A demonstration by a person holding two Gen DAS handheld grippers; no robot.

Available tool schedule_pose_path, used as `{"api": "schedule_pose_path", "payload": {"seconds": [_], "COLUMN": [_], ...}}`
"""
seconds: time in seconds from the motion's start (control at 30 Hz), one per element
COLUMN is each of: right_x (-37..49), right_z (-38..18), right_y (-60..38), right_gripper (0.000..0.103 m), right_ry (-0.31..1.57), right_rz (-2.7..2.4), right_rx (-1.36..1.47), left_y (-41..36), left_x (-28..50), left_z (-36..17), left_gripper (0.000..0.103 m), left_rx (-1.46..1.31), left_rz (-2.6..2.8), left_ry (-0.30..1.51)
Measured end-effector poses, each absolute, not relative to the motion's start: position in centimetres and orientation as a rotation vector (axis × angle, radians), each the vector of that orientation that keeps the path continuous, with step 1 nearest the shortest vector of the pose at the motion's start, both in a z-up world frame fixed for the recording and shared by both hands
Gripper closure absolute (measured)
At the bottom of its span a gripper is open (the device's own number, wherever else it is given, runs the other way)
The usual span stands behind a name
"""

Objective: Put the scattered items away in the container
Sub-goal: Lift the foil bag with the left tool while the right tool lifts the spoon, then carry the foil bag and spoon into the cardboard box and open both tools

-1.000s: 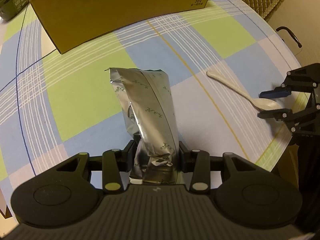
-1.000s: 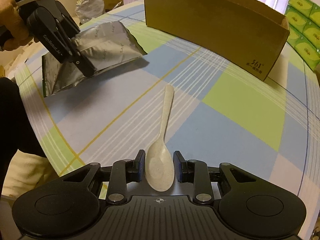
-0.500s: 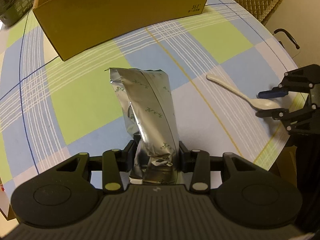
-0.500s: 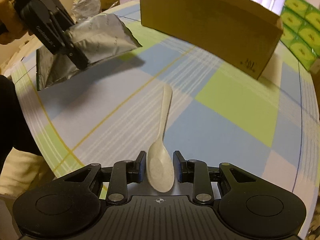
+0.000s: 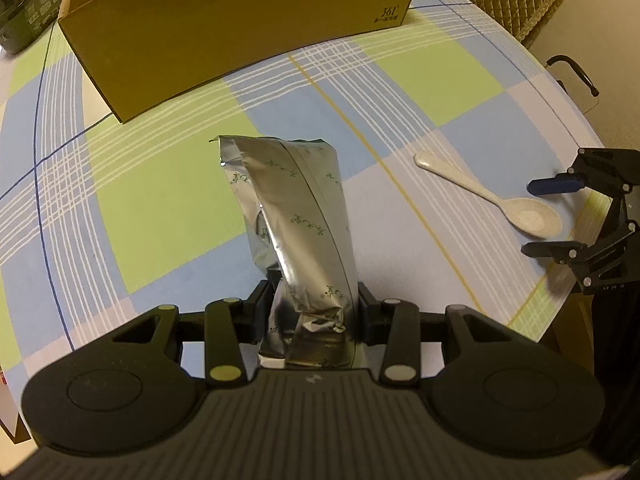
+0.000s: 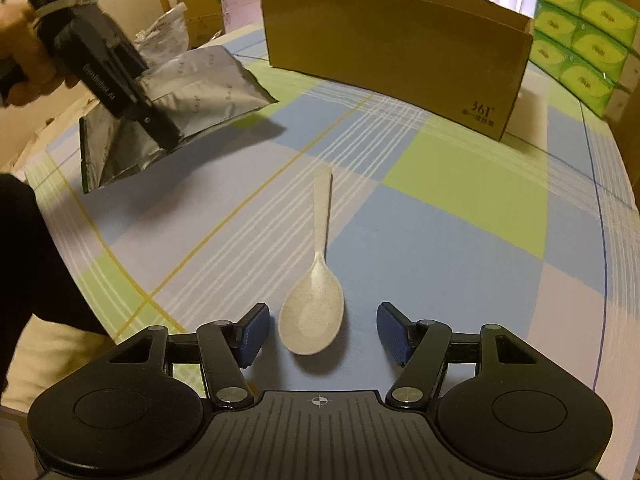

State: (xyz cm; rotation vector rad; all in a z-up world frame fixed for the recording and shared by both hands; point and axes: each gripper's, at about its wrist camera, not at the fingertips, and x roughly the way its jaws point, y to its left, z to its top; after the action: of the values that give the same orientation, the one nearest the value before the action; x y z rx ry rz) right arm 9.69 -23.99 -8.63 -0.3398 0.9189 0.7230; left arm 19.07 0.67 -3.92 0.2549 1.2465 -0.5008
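The left hand-held gripper (image 5: 314, 308) clamps the foil pouch (image 5: 292, 208); its limp top could snag the cardboard box (image 5: 240, 20). The right hand-held gripper (image 6: 320, 332) gapes wide around the spoon (image 6: 314, 312), which may skid away.

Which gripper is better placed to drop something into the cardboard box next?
Left. The left gripper is shut on the silver pouch, held off the table, with the cardboard box straight ahead. The right gripper is open, its fingers apart from the spoon lying on the tablecloth.
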Motion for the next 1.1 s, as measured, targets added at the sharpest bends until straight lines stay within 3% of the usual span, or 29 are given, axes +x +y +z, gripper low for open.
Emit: {"api": "schedule_pose_path", "payload": {"seconds": [0.03, 0.13, 0.17, 1.1], "right_x": [9.5, 9.4, 9.3, 10.1], "right_z": [-8.7, -8.5, -8.4, -0.8], "right_y": [-23.9, -23.9, -23.9, -23.4], "right_gripper": [0.039, 0.066, 0.068, 0.068], "right_ry": [0.911, 0.898, 0.897, 0.737], "right_rz": [0.723, 0.712, 0.708, 0.698], "right_rx": [-0.346, -0.338, -0.334, -0.324], "left_y": [0.7, 0.5, 0.5, 1.0], "left_x": [19.1, 19.1, 19.1, 17.9], "left_z": [-3.9, -4.0, -4.0, 1.9], "left_gripper": [0.066, 0.066, 0.066, 0.066], "left_rx": [0.255, 0.254, 0.256, 0.262], "left_rz": [-0.501, -0.502, -0.501, -0.475], "left_ry": [1.246, 1.246, 1.247, 1.139]}}
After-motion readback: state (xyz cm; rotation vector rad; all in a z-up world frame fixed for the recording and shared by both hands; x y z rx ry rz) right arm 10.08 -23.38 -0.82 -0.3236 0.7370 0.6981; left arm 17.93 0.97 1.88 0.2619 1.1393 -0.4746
